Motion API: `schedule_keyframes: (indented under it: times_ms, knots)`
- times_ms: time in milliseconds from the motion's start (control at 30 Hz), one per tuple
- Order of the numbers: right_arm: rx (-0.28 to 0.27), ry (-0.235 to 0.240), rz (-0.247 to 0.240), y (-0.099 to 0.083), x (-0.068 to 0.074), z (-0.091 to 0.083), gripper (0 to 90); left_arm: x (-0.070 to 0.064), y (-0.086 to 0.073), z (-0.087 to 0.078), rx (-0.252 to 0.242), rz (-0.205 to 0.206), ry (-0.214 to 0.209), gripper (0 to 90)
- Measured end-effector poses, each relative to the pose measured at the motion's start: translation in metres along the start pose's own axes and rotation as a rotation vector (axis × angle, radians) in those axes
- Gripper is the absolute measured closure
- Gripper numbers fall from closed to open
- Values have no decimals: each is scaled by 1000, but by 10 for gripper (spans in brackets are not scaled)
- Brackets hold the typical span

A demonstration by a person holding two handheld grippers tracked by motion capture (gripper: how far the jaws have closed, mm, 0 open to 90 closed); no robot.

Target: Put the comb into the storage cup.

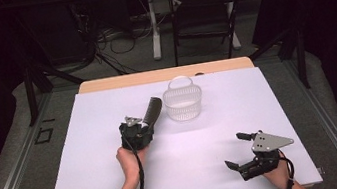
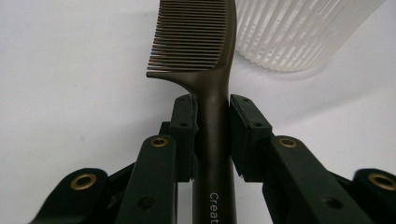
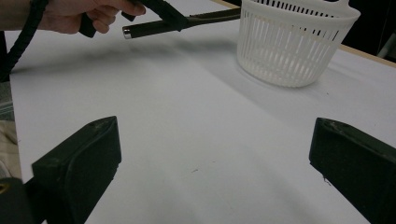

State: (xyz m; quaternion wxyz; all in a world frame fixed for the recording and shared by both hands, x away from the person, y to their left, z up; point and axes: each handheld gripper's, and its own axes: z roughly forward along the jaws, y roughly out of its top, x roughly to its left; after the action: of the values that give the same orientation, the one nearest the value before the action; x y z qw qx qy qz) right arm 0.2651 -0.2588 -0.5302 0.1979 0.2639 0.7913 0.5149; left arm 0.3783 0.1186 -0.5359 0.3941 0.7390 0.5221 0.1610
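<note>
A dark brown comb [image 2: 212, 74] is clamped by its handle in my left gripper [image 2: 212, 107], teeth end pointing forward toward a white slotted basket [image 2: 289, 32]. In the high view the left gripper [image 1: 137, 131] is held over the middle of the white table, the comb [image 1: 151, 110] angling up to the basket's left side [image 1: 183, 98]. In the right gripper view the comb [image 3: 187, 21] hangs in the air above the table. My right gripper [image 1: 239, 150] stands open near the front right of the table, nothing between its jaws; the jaws stand wide apart in the right gripper view [image 3: 210, 154].
The white sheet [image 1: 119, 182] covers a wooden table whose far edge [image 1: 119, 81] shows. A dark chair [image 1: 205, 13] and cables stand on the floor beyond the table. A cable trails from each gripper toward the person.
</note>
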Motion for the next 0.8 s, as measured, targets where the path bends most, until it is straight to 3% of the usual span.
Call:
schedule_keyframes:
  times_ms: [400, 800]
  knots:
    - [8, -10, 5, -1, -2, 0, 18, 9, -8, -7, -50, 8, -75, 724]
    - [23, -11, 8, -3, -3, 2, 18, 13, -9, -17, -98, 50, -118, 724]
